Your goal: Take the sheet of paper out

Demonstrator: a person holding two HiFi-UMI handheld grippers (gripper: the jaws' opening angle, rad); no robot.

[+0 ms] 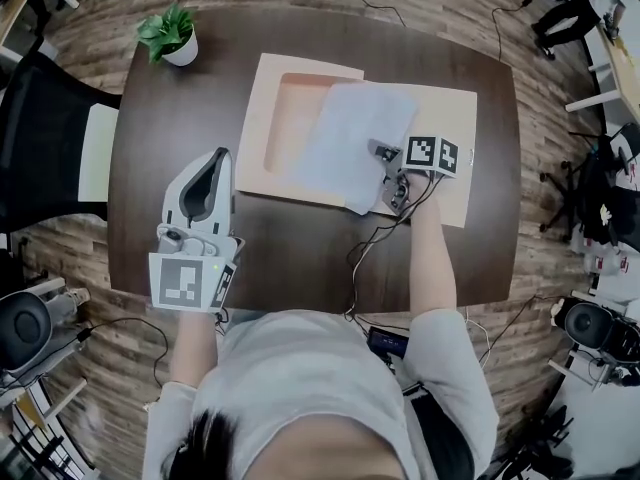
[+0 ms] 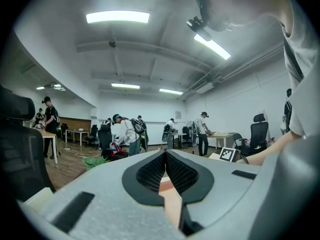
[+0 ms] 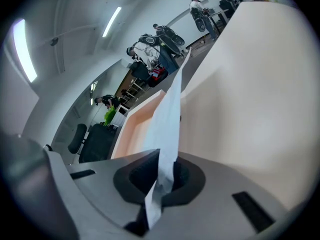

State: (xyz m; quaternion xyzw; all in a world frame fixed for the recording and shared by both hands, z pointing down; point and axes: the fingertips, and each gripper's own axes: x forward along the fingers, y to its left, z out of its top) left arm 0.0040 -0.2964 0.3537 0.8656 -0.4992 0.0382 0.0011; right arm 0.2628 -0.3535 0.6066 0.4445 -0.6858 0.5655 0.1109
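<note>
Nearest the person, the left gripper (image 1: 222, 153) is held level over the worktop's (image 1: 300, 258) near left part. The left cube (image 1: 190, 283), with black-and-white square markers, faces the body. Its jaws are together with nothing between them, as the left gripper view shows.

Farther in and to the right, the right forearm (image 1: 432, 258) reaches out over the worktop, and the right gripper (image 1: 381, 154) tilts downward. The right cube (image 1: 432, 155) bears the same kind of markers. Its jaws are clamped on the near corner of the sheet (image 1: 350, 128).

From above, the sheet lies spread over the open beige box (image 1: 455, 118), covering the right edge of the box's recess. The right gripper view adds that the sheet rises edge-on from between the pads, with the pinkish recess behind it.

Only the left gripper view takes in the room beyond: ceiling lights (image 2: 118, 17) and people (image 2: 125, 131) standing at far desks.

At the worktop's far left corner stands a plant (image 1: 170, 30) in a white pot, with a black chair (image 1: 45, 138) beside that edge.
</note>
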